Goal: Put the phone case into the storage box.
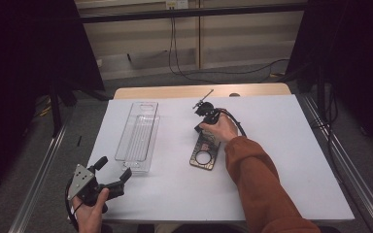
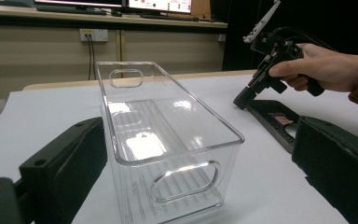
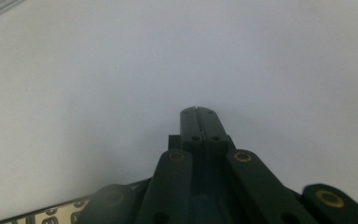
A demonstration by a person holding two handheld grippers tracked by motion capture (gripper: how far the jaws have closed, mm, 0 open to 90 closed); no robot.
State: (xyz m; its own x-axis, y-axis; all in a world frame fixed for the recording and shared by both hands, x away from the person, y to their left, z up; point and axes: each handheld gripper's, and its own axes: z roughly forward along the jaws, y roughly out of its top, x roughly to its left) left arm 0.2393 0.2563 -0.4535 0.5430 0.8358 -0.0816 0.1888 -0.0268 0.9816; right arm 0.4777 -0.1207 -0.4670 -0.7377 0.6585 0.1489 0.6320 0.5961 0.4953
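Looking down from the high view, a clear plastic bin (image 1: 138, 136) lay on the white bench (image 1: 281, 160), the left gripper (image 1: 112, 170) just before its near end with jaws spread wide and empty. The right gripper (image 1: 197, 128) touched a dark flat tray (image 1: 205, 154).

From the left gripper view, the bin (image 2: 168, 140) stood between the parted jaws, untouched.

From the right gripper view, the jaws of the right gripper (image 3: 199, 111) met tightly, holding nothing, over the white bench (image 3: 98, 70).

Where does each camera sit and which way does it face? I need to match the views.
High view: above the person's side, facing forward and down on the table; shows both forearms, left gripper, right gripper.
Left gripper view: between its open jaws, facing the clear bin.
Right gripper view: along shut jaws, facing the white table.
Shared by the first two: bin, dark tray, right gripper.
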